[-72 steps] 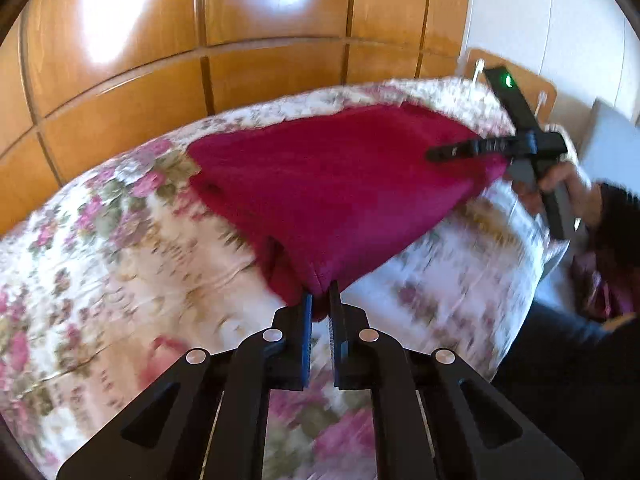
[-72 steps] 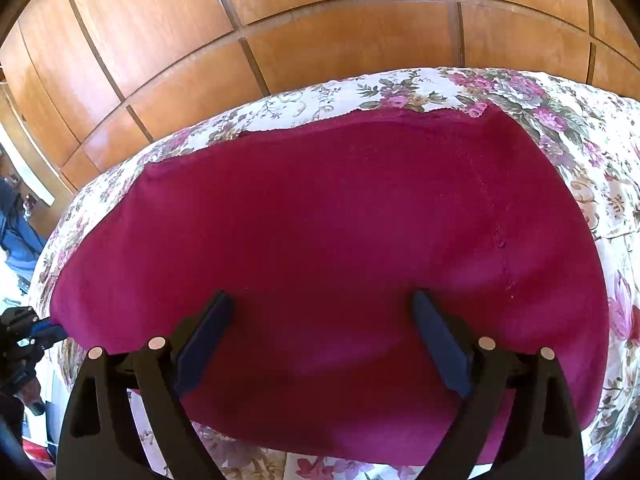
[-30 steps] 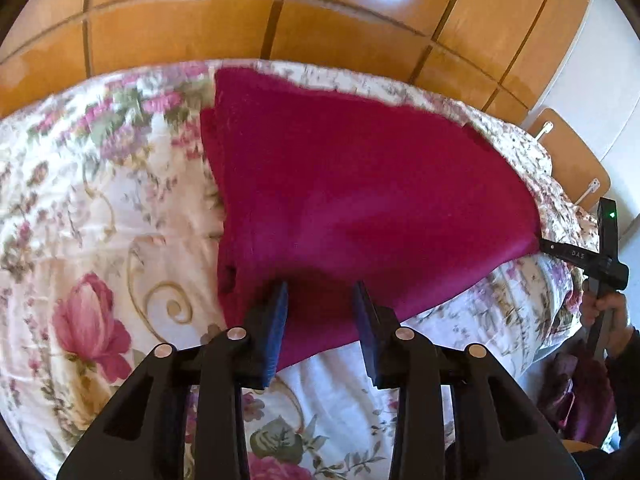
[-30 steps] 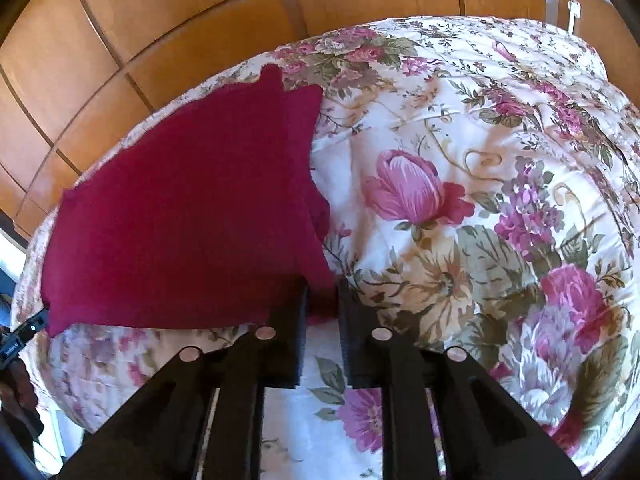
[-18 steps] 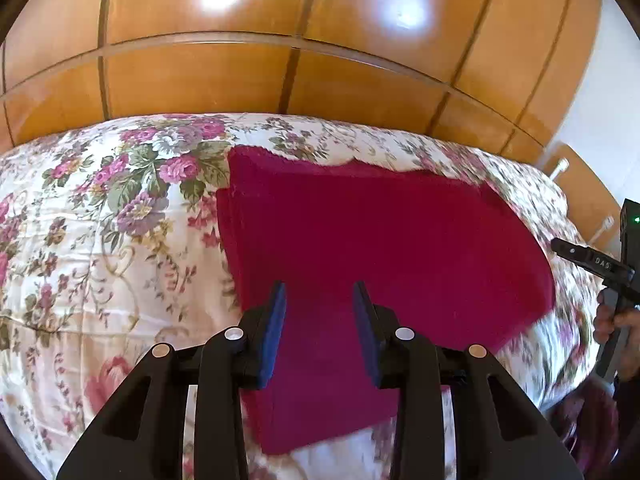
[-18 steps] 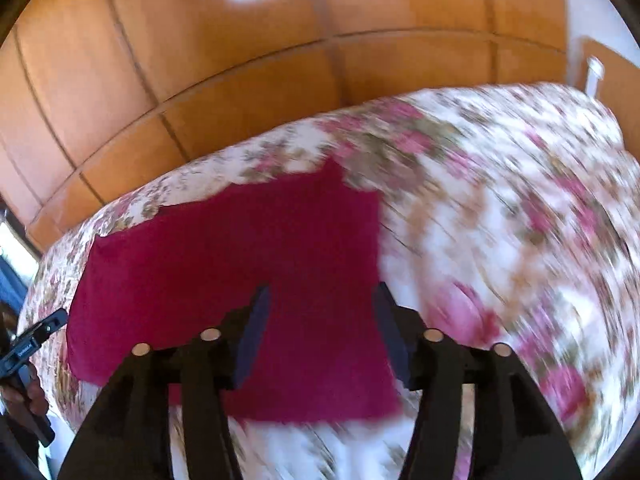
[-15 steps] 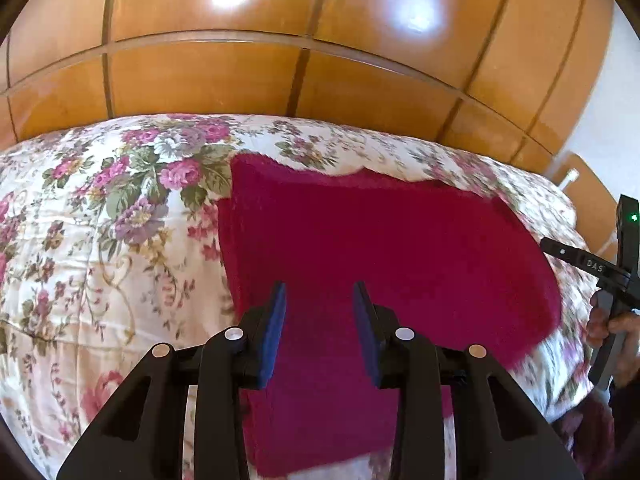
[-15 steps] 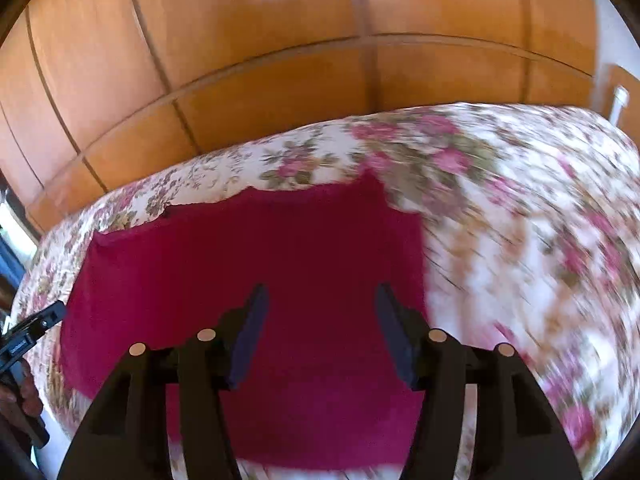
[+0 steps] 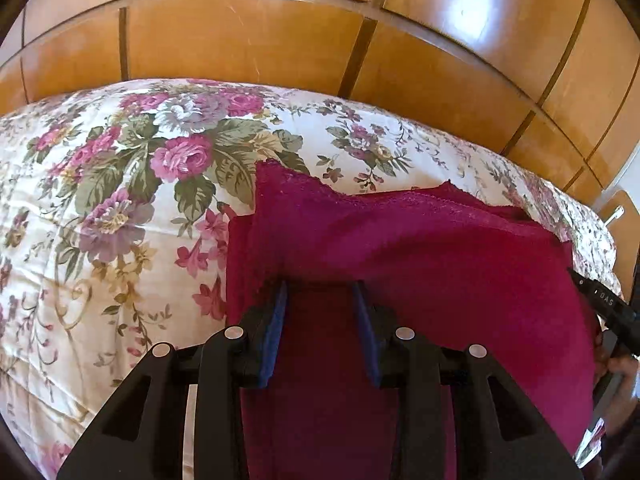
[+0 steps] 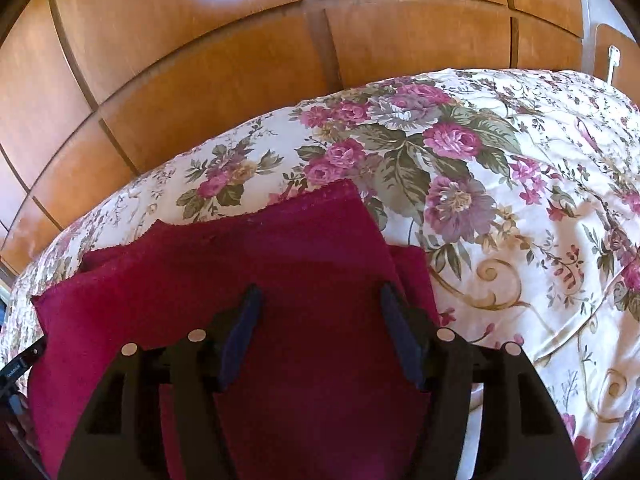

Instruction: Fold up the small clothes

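A wall of wooden panels (image 9: 256, 40) stands behind the bed (image 9: 100, 220), close to its far edge. The bed carries a cover with a flower print, and to the left of the cloth in the left wrist view a wide part of this cover lies bare. In the right wrist view the bare cover spreads to the right side.

The dark red cloth (image 9: 420, 248) lies flat on the bed, folded in layers. Its far edge is rough and wavy, and a lower layer shows a little beyond the upper one at the side edge (image 10: 416, 276).

The left gripper (image 9: 320, 292) hovers over the cloth with its fingers apart and holds nothing. The right gripper (image 10: 318, 294) is also over the cloth, its fingers wide apart and empty. At the right border of the left wrist view a part of the other gripper shows at the cloth's edge.
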Demonstrator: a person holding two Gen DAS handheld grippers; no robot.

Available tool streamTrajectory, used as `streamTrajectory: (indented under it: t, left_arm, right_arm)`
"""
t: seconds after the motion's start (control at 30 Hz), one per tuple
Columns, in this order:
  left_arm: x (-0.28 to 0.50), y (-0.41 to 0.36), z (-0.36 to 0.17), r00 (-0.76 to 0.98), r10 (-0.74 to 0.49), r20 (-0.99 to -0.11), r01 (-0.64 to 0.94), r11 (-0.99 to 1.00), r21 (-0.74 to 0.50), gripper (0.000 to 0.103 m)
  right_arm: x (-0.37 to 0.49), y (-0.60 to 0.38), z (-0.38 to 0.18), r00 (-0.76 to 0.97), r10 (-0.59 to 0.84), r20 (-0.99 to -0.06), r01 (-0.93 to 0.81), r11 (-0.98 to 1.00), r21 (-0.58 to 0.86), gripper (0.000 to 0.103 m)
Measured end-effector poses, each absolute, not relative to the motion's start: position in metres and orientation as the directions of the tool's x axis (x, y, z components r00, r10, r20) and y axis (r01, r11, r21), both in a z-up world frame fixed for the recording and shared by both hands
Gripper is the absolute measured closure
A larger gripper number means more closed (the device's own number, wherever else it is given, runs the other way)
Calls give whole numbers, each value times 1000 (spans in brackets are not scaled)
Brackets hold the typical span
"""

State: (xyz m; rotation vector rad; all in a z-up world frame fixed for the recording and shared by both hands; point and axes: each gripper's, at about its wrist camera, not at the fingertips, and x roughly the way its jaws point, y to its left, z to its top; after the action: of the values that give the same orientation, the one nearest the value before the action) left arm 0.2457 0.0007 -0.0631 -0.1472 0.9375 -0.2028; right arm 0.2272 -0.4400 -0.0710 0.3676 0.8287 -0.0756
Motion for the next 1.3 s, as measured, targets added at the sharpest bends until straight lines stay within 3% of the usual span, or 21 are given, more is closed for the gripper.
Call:
streamTrajectory:
  t: [0.17,0.3,0.6,0.83,1.3]
  left_arm:
    - [230,-7,-40,608,-155,-779,88,988,-128,70]
    - [221,-15,-28,643,-123,-756,85,992,-89,57]
    - [216,-32,-25,694,-101,-713,109,993,-36,57]
    - [228,-29,-50,656,-90,-749,92,995,-39,57]
    - [229,-31,-61,672,-79,-737,92,995,-23,55]
  right_arm:
    - [225,-438,-71,687,83,-722,198,935,295,39]
    - [225,-437,-71,692,79,-718,195,937,290,38]
    - [225,-435,-72,697,89,-711,179,939,293,32]
    - [225,-435,-73,701,102,-705,165,940,300,29]
    - [225,-434,-74,702,111,-704,155,940,303,25]
